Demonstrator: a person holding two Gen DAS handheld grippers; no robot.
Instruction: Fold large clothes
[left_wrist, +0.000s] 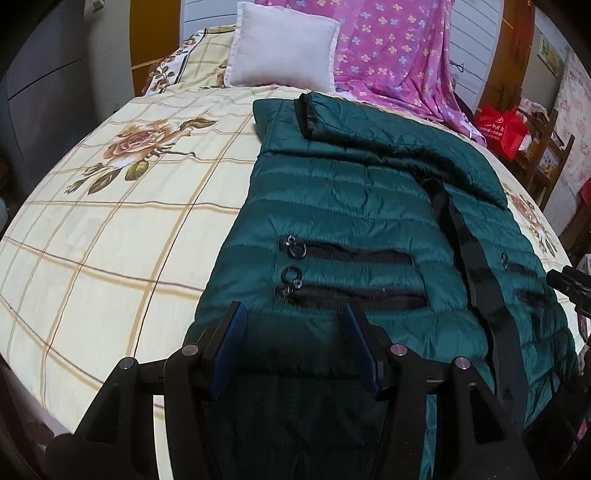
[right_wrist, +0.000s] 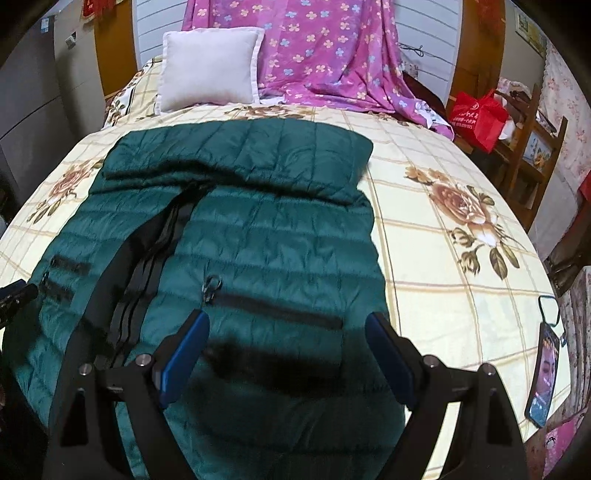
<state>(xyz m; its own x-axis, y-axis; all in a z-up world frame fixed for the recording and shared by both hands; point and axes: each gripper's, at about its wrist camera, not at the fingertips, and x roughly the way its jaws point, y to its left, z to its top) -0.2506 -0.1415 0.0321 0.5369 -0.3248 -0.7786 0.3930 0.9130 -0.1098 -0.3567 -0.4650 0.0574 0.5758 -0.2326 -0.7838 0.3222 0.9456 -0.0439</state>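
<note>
On the bed with the cream plaid, rose-printed sheet (left_wrist: 110, 229), a dark green quilted puffer jacket (left_wrist: 351, 206) lies flat, front side up, its black centre zipper (right_wrist: 155, 258) running down the middle and black zippered pockets (left_wrist: 351, 254) on each front panel. Both sleeves are folded across the upper chest, one cuff lying near the jacket's left shoulder in the left wrist view. The left gripper (left_wrist: 295, 314) hovers over the hem at the jacket's left panel, its blue-padded fingers (left_wrist: 231, 339) spread apart with nothing between them. The right gripper (right_wrist: 286, 325) hangs over the right panel just below a pocket zipper, its fingers (right_wrist: 184, 347) likewise parted and empty. At the head of the bed a pale square pillow (right_wrist: 210, 66) leans beside a pink flowered sheet (right_wrist: 332, 51). A smartphone with a lit screen (right_wrist: 545, 373) lies on the bed's right edge, and a red bag (right_wrist: 476, 114) sits on a wooden chair (right_wrist: 535, 147) beyond.
</note>
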